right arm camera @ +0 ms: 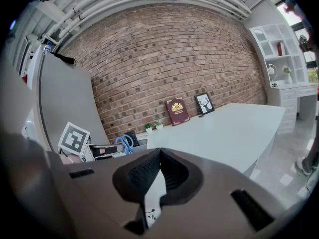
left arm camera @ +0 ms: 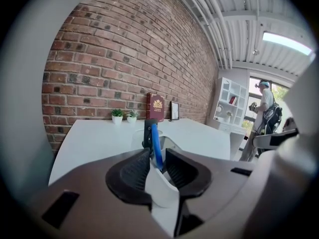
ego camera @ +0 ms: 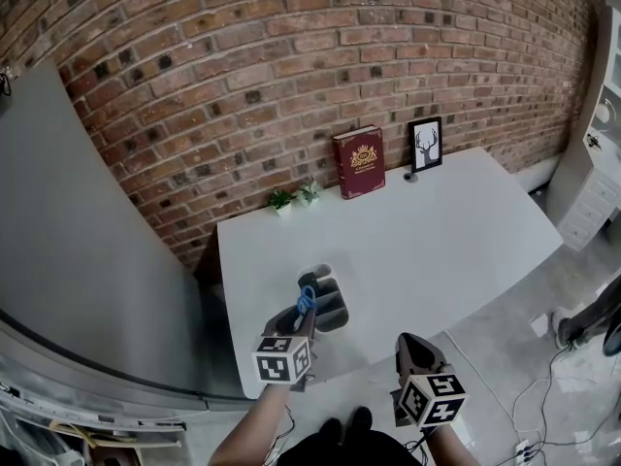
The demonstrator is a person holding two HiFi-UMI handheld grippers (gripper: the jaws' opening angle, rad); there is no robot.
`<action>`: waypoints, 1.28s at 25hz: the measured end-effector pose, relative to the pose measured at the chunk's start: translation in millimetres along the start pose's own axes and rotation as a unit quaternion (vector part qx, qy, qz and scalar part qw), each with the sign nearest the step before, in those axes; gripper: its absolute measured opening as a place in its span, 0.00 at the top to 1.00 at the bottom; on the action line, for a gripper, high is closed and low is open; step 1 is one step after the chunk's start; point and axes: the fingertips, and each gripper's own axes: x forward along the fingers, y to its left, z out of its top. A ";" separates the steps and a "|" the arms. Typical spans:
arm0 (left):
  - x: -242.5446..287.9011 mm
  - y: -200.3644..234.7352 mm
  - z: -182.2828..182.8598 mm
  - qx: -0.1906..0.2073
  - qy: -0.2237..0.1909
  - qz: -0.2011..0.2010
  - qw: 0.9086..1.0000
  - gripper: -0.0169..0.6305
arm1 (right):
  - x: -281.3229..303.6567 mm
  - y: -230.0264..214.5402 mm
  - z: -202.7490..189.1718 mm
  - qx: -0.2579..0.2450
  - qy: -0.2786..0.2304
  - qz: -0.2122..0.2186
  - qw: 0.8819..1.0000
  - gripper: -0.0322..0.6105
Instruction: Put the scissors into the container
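Observation:
Scissors with blue handles stand upright between the jaws of my left gripper, which is shut on them. They hang just over a grey compartmented container near the white table's front left corner. In the left gripper view a blue handle rises from the shut jaws, with the container's pale rim right behind. My right gripper is shut and holds nothing, off the table's front edge to the right. From the right gripper view the scissors show at the left.
A red book, a framed deer picture and two small plants line the brick wall at the table's back. A grey panel stands left. White shelves and floor cables are right. A person stands far off.

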 end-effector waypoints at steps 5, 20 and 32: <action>-12.2 -1.9 -13.1 0.000 0.013 0.000 1.000 0.85 | 1.1 5.9 -2.3 -0.003 0.004 0.007 1.000 0.95; -50.9 -4.3 -27.8 0.000 0.015 0.015 1.000 0.85 | 2.0 19.7 -9.7 -0.023 0.013 0.025 0.999 0.95; -73.8 -8.8 -19.5 -0.010 -0.008 0.016 1.000 0.92 | -2.8 25.1 -13.4 -0.030 0.015 0.030 0.999 0.95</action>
